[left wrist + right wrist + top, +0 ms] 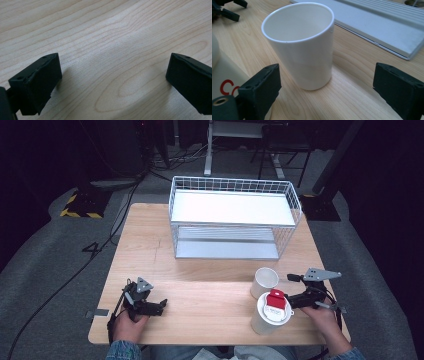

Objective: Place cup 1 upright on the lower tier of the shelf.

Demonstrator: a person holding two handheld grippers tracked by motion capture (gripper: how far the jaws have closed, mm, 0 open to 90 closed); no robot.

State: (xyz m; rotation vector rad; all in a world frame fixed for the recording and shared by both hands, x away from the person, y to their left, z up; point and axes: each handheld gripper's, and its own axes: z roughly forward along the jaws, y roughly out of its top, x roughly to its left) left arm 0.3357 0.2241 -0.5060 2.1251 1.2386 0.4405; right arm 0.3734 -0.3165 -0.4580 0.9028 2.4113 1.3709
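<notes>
Two open grippers at a wooden table, the right one facing a white paper cup.

The right gripper [327, 92] has its jaws spread wide, and the open cup [300, 43] stands upright on the table [200, 295] just beyond them, in line with the gap and touching neither jaw. In the high view this cup [264, 281] stands in front of the wire basket [235, 217], toward the person, and right beside it on the near side stands a larger lidded cup [270, 315] with a red and white box [275, 300] on its lid. The right gripper [295, 292] sits just to the right of both cups. The left gripper [162, 305] rests low over bare wood, well to the left of the cups, its jaws also spread apart with nothing between them [113, 82].
</notes>
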